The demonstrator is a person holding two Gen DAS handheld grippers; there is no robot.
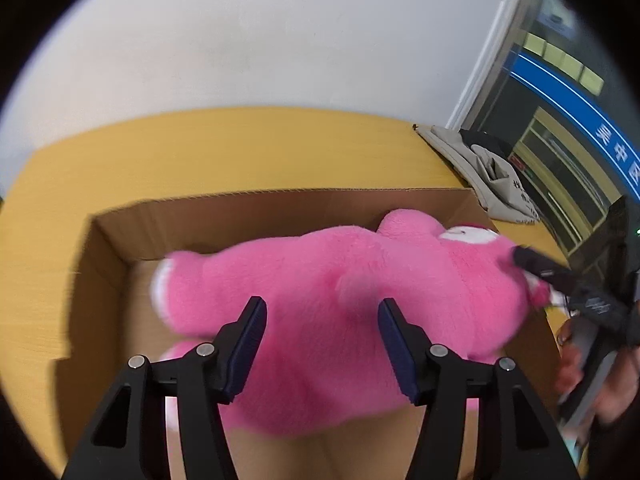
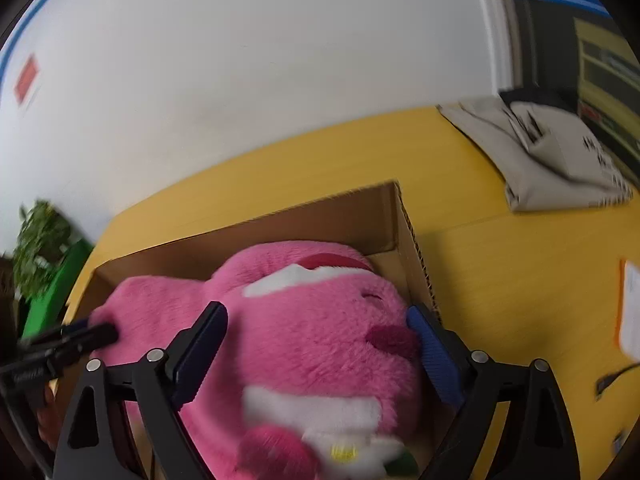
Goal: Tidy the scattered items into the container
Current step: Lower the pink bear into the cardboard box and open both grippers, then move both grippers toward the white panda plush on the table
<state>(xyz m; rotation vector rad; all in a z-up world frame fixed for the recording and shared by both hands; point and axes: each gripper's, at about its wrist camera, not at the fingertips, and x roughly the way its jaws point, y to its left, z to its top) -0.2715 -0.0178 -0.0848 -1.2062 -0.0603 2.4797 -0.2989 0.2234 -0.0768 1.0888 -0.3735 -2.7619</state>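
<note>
A large pink plush bear (image 1: 320, 288) hangs over an open cardboard box (image 1: 248, 208) on a yellow table. My left gripper (image 1: 322, 312) is closed around the bear's body, both blue pads pressed into the fur. My right gripper (image 2: 320, 320) is closed around the bear's head (image 2: 320, 320), the pads against its sides. In the left wrist view the right gripper (image 1: 560, 276) shows at the bear's right end. In the right wrist view the left gripper (image 2: 80, 336) shows at the bear's far left. The box (image 2: 360, 216) lies under and behind the bear.
A grey cloth bag (image 1: 488, 172) lies on the yellow table (image 1: 240, 148) at the back right; it also shows in the right wrist view (image 2: 560, 160). A white and orange item (image 2: 632, 312) sits at the table's right. A green plant (image 2: 40, 240) stands left.
</note>
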